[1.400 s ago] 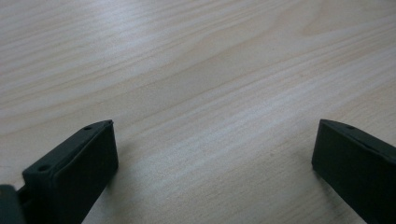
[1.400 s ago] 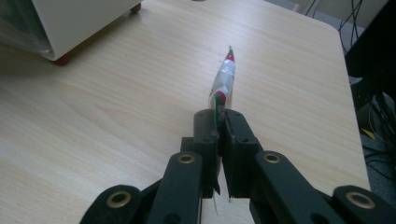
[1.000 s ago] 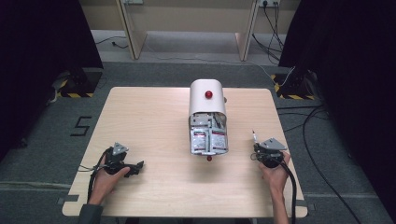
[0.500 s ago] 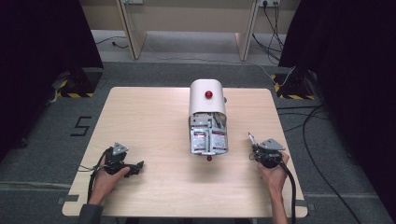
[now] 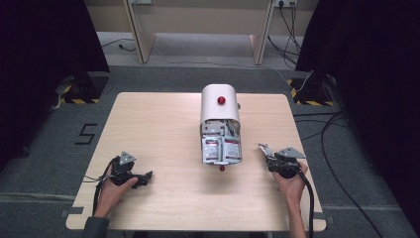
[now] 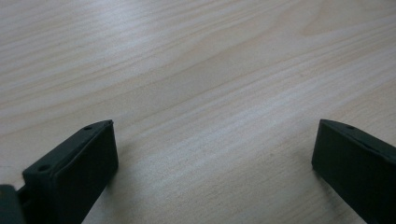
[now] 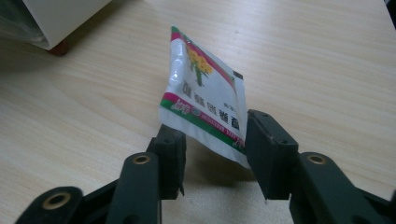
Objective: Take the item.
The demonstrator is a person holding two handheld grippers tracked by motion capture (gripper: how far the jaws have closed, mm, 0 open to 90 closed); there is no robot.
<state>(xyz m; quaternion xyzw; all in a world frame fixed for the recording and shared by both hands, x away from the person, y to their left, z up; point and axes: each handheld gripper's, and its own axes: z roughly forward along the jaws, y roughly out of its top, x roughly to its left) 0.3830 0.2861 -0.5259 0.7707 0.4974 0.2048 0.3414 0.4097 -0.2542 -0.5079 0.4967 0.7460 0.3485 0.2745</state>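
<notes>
A white dispenser box (image 5: pixel 219 106) with a red knob lies in the middle of the table (image 5: pixel 158 124). Its open front shows packets (image 5: pixel 220 148). My right gripper (image 5: pixel 266 152) rests near the right edge. Its jaws have just been opening. A white sachet (image 7: pixel 205 102) with green and red bands and a flower print stands tilted between them. It leans loosely in the gap and the pads (image 7: pixel 268 149) do not press on it. My left gripper (image 5: pixel 144 177) lies at the front left. In the left gripper view it (image 6: pixel 215 154) stands open over bare wood.
A corner of the dispenser (image 7: pixel 56 18) and its red foot (image 7: pixel 58 46) sit far left in the right gripper view. Cables (image 5: pixel 317 208) trail from both grippers toward the front edge. Dark curtains and floor cables surround the table.
The right gripper's jaws stand wider apart than before, with the sachet still between them. Both hands stay where they were.
</notes>
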